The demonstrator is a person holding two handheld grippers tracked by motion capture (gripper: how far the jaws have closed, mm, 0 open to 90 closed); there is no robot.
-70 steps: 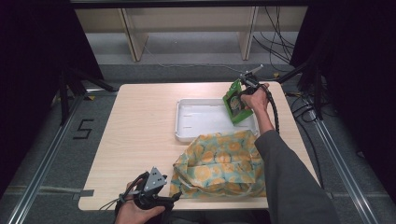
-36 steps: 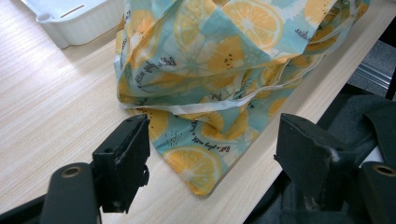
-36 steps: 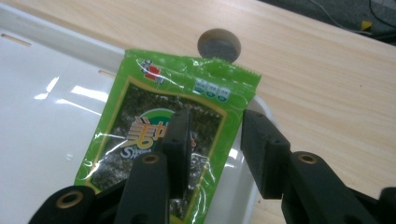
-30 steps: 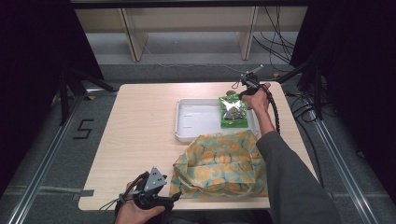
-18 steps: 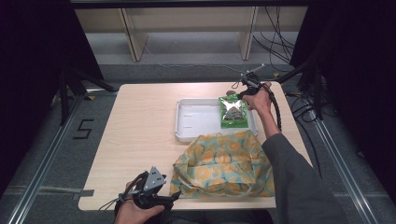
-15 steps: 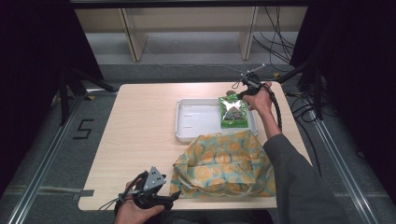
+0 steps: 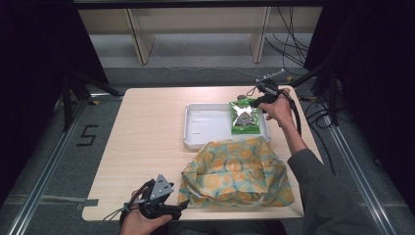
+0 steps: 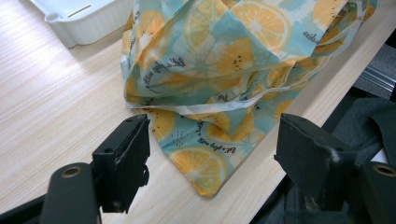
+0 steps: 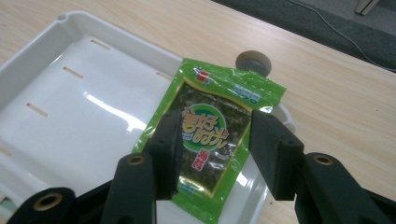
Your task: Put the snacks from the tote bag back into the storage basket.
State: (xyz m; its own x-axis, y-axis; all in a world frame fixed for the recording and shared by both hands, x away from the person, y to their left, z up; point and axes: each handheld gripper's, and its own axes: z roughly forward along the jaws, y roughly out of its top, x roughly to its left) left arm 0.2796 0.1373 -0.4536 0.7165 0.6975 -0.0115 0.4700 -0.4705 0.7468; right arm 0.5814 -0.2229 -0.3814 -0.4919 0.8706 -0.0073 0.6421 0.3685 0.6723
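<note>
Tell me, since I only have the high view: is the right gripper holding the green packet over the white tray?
Observer: No. In the right gripper view, the right gripper has just been opening. Its jaws stand on either side of the green packet, which lies flat in the white tray.
Operator: Is the packet fully inside?
Observer: Not quite. Its top end covers the tray's far rim, close to a grey round disc on the table.
Operator: And the left gripper?
Observer: In the left gripper view, the left gripper is open wide. A corner of the orange-print bag lies on the table between its jaws, and they are not squeezing it.
</note>
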